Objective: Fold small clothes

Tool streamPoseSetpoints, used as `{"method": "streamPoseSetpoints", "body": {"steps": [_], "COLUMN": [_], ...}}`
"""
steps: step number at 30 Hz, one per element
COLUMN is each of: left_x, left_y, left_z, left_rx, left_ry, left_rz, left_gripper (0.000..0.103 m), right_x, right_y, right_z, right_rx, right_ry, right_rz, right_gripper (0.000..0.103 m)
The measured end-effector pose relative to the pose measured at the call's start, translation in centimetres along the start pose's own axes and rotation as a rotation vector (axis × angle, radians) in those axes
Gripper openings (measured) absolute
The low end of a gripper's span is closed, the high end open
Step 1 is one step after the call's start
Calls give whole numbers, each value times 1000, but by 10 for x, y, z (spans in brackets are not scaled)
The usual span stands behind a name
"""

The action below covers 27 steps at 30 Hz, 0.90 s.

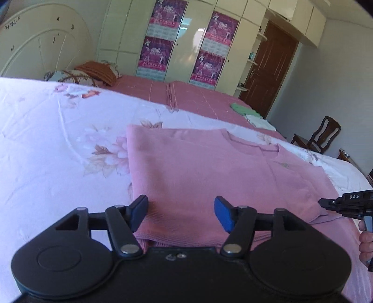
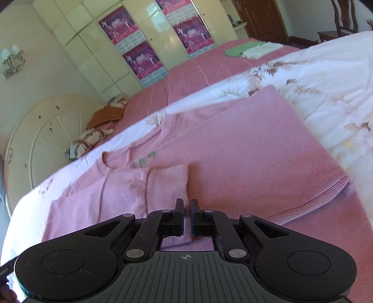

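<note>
Lying partly folded on the floral quilt (image 1: 46,139), the pink sweater (image 1: 198,163) needs further folds; left gripper (image 1: 181,213) gapes empty, right gripper (image 2: 187,214) is shut, apparently pinching nothing.

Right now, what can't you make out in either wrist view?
- Near hem of the pink knitted sweater: left wrist view, hidden behind the left gripper body.
- Whether the right gripper pinches fabric: right wrist view, nearly closed fingers hide it.
- Purple wardrobe posters: text too small.
</note>
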State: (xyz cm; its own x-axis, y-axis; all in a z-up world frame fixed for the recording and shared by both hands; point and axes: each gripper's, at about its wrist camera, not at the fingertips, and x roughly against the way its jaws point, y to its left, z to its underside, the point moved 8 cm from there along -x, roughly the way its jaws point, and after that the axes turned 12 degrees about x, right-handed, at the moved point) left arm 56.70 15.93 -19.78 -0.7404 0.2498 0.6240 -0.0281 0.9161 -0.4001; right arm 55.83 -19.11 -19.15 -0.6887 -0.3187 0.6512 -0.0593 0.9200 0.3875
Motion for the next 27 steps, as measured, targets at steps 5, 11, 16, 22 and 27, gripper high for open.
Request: {"method": "streamPoseSetpoints", "body": {"steps": [5, 11, 16, 22, 27], "left_x": [-9, -8, -48, -55, -90], "left_y": [9, -2, -1, -9, -2], "left_z": [11, -17, -30, -44, -70], "left_rx": [-3, -9, -7, -97, -78], "left_ry": [-18, -56, -18, -40, -27], "left_rz": [-15, -21, -54, -78, -107], "left_gripper": [62, 61, 63, 69, 71], "right_x": [-2, 11, -14, -46, -63], "right_y": [8, 13, 35, 41, 59], "right_z": [4, -16, -32, -29, -45], "right_rx": [19, 100, 203, 258, 264], "right_ry": [-11, -101, -84, -50, -69], "right_rz": [-62, -24, -37, 26, -18], "right_gripper": [51, 48, 34, 34, 34]}}
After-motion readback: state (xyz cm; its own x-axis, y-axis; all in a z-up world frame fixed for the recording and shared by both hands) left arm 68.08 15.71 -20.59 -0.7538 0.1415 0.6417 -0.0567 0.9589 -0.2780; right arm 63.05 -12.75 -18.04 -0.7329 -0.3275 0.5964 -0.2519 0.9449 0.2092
